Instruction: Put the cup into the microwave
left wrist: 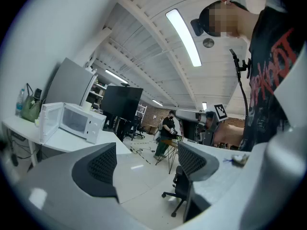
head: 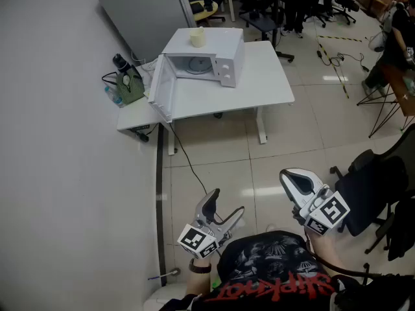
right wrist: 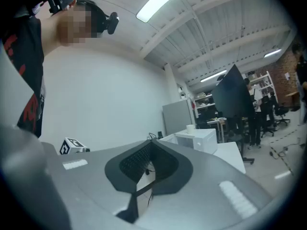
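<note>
- Pale tiled floor (head: 214, 154) of an open office, with a plain white wall running along the left side.
- Nearest, at the bottom edge, is the person's black shirt (head: 272, 271) with red print.
- Just ahead of it on the left, the left gripper (head: 224, 209) is held level. Its two fingers are spread wide, with only floor showing between them.
- On the right, the right gripper (head: 299, 183) is also level. Its dark pads are pressed together at the tips and pinch nothing.
- A dark office chair (head: 373, 186) stands just to the right of that gripper.
- Farther across the floor, well apart from both grippers, a white table (head: 266, 83) stands by the wall.
- A white microwave (head: 227, 60) sits on the table. Its door (head: 162, 86) is swung wide open to the left, showing the round turntable (head: 194, 65) inside.
- The cup (head: 198, 37) stands upright on the microwave's roof, outside the oven. It is small, round, plain and cream coloured; any handle is too small to make out.
- Left of the microwave, a green bag (head: 131, 87) and a bottle (head: 113, 96) sit on a lower side surface.
- Behind them, a grey panel (head: 146, 15) leans against the wall.
</note>
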Action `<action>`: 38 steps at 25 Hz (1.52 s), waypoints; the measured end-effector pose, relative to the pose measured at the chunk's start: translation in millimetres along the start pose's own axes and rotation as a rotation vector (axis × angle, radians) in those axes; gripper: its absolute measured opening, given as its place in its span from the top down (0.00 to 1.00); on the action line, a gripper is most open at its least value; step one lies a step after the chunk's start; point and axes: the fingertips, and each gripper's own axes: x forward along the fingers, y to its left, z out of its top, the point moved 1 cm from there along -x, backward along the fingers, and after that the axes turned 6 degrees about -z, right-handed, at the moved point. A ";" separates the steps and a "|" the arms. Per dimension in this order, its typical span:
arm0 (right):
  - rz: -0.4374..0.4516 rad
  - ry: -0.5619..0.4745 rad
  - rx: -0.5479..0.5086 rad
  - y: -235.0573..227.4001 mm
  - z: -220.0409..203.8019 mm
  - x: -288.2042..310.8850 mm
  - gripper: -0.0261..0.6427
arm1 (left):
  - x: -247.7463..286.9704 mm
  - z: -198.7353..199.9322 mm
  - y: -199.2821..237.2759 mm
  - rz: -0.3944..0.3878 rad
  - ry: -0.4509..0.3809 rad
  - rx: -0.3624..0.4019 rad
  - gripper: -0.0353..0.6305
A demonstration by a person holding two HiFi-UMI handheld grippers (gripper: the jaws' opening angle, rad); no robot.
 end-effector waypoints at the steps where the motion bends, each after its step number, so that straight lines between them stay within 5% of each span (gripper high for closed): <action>1: 0.023 -0.001 -0.010 4.1 2.0 -8.4 0.96 | 12.3 1.2 -12.2 -0.007 -0.008 -0.011 0.34; 7: 0.065 0.041 -0.003 10.1 -13.4 -70.3 0.96 | 60.2 -3.4 -91.1 -0.031 -0.009 -0.077 0.34; 13: 0.050 0.048 0.075 -4.5 -35.8 -96.3 0.96 | 66.0 -27.3 -126.3 -0.051 0.091 -0.060 0.34; 22: 0.098 0.052 0.060 -2.0 -30.5 -85.3 0.96 | 49.7 -13.5 -103.5 0.041 0.049 -0.040 0.35; 26: 0.118 0.054 0.067 10.3 -33.9 -69.5 0.96 | 31.3 -3.9 -93.2 0.044 0.016 -0.005 0.65; 38: 0.217 0.056 0.054 54.0 -39.0 3.5 0.96 | -27.0 -14.9 -47.0 0.130 0.050 0.009 0.65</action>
